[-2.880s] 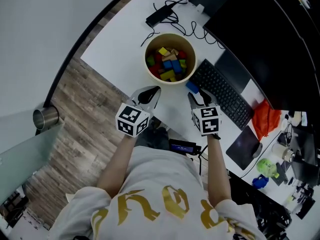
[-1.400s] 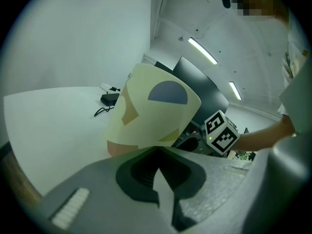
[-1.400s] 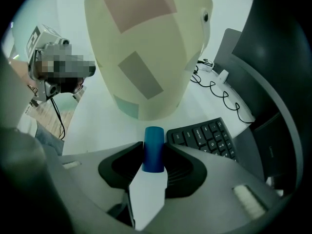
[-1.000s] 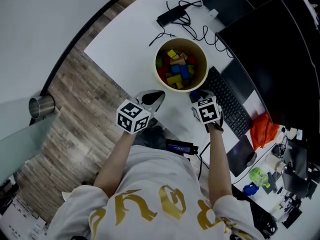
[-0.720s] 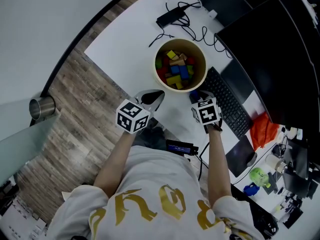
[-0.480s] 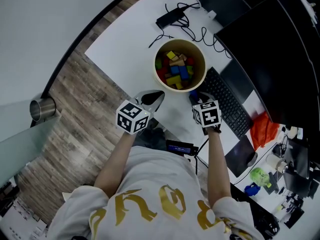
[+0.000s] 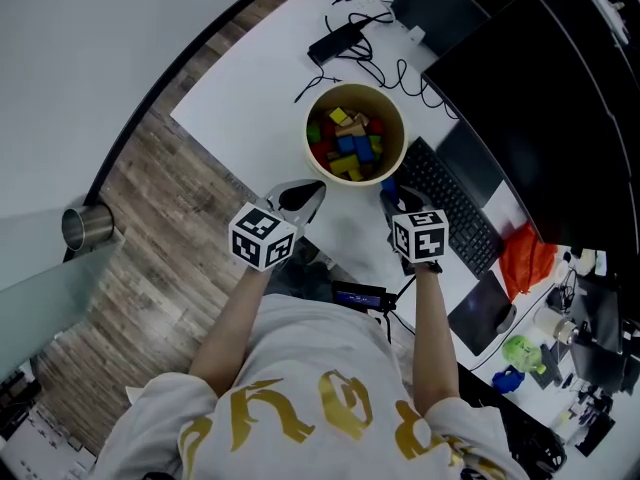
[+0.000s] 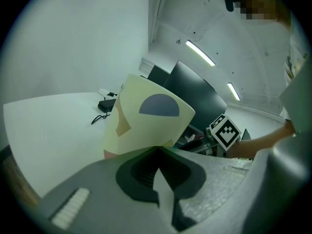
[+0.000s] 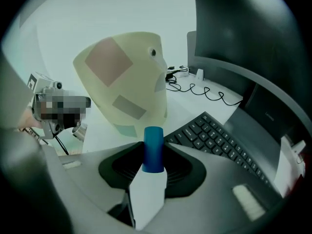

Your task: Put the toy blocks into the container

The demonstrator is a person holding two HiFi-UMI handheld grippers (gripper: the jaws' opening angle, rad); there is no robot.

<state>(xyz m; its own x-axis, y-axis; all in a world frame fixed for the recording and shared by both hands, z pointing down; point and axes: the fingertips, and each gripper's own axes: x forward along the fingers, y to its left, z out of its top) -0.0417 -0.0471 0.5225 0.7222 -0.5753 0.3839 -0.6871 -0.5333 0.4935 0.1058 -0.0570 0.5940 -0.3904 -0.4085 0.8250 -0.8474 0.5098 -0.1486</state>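
Blue block [image 9: 153,149] between right gripper [image 7: 392,192] jaws

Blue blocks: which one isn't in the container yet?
The blue block clamped in the right gripper, just outside the container rim by the keyboard; the other blue blocks lie inside.

Right tongs [image 7: 395,196] with blue block [image 9: 153,149] nearer container [image 9: 122,87]
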